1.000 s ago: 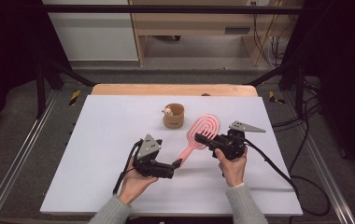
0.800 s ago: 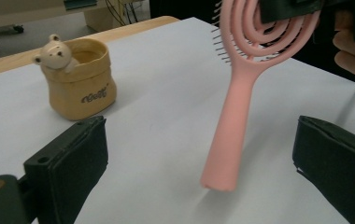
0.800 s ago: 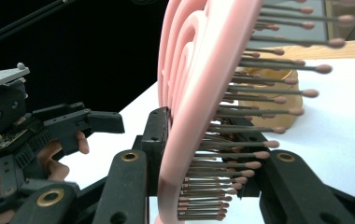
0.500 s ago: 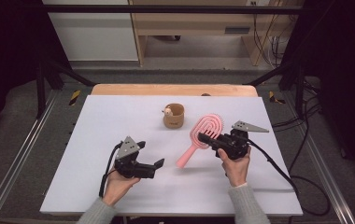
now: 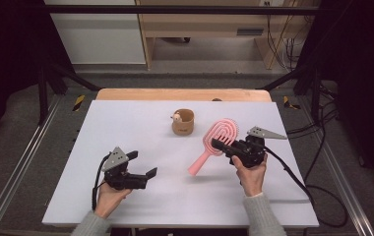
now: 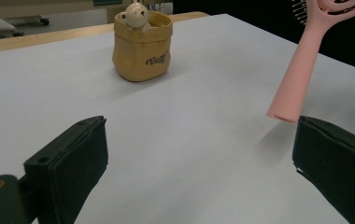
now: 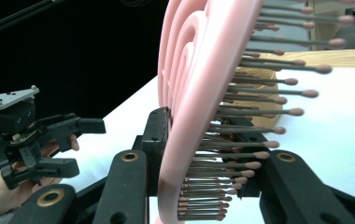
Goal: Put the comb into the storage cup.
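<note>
Hairbrush: pink hairbrush point(image 5: 213, 145) lifted off the tabletop point(image 5: 140, 128), head clamped, handle slanting down toward the person's left.
Right tongs: right tongs point(image 5: 223, 146) closed on the brush head, one jaw on its back, the other among the bristles.
Left tongs: left tongs point(image 5: 142, 167) spread wide, holding nothing, low over the tabletop.
Change: the left tongs have drawn back from the handle, so the right alone now carries the brush.
Nearby: tan cup point(image 5: 183, 121) behind, apart from the brush.
</note>
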Tool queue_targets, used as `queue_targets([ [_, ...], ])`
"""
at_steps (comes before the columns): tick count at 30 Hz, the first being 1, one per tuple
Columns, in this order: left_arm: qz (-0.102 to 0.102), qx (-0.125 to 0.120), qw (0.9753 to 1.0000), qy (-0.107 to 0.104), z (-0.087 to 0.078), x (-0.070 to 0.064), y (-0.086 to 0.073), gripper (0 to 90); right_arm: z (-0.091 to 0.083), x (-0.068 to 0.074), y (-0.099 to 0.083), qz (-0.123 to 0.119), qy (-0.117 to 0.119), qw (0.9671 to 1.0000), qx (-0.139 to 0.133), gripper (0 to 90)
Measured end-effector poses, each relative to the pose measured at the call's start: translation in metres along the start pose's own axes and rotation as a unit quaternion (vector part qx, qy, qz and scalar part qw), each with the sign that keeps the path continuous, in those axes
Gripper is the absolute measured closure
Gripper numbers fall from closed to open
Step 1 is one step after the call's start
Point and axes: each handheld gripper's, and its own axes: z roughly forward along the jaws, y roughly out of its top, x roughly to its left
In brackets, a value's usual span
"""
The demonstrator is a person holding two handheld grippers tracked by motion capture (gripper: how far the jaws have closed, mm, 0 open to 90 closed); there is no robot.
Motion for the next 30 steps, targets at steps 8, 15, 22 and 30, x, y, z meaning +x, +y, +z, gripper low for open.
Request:
queue_targets([
  [8, -0.002, -0.009, 0.9998, 0.016, -0.012, 0.014, -0.009, 3.5, -0.001, 0.0, 0.001, -0.002, -0.007, 1.0, 0.003, 63.9],
  [15, -0.007, -0.01, 0.9993, 0.036, -0.022, 0.026, -0.017, 3.5, -0.004, -0.001, 0.004, -0.006, -0.011, 0.9999, -0.001, 63.9],
  [22, -0.001, -0.008, 0.9988, 0.048, -0.027, 0.031, -0.022, 3.5, -0.006, -0.002, 0.009, -0.012, -0.017, 0.9998, -0.002, 63.9],
  [30, 0.003, -0.005, 0.9982, 0.059, -0.034, 0.036, -0.026, 3.5, -0.001, 0.001, 0.012, -0.022, -0.021, 0.9995, 0.004, 63.8],
])
